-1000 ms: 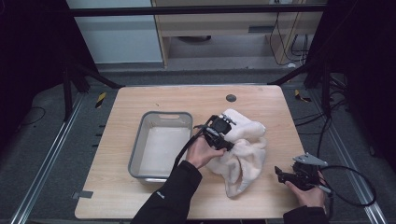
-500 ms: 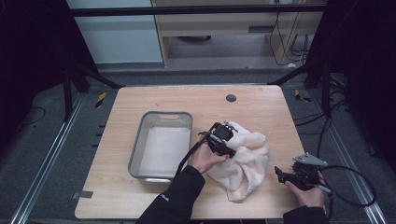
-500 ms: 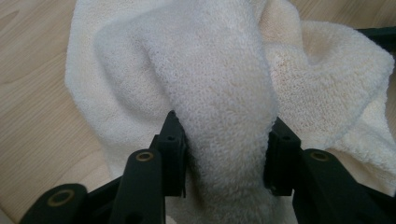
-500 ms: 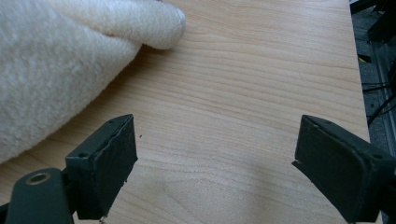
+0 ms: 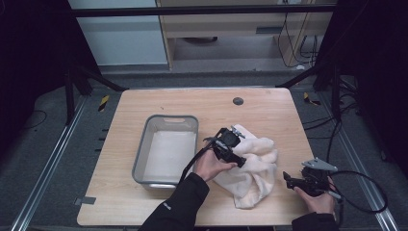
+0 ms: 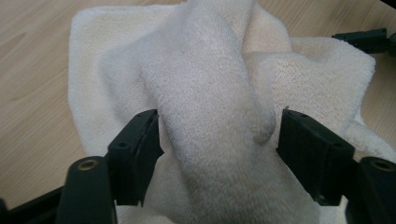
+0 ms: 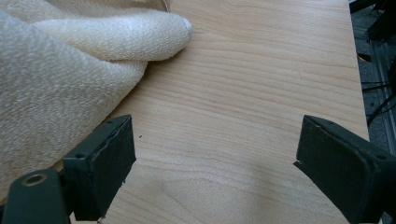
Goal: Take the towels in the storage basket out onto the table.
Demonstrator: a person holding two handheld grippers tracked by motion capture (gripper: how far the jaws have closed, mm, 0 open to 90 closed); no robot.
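as the left gripper [image 5: 239, 161] drops lower than a second ago, its spread jaws straddle a towel [image 6: 215, 93] ridge near the table's [image 5: 159, 101] right edge. likely a pinch comes next. the right gripper [image 7: 212, 172] waits, jaws apart.

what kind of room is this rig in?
Likely a lab or recording workspace, not a home: a bare wooden table ringed by dark metal frame posts, loose cables on grey flooring, and handheld camera grippers working a towel.
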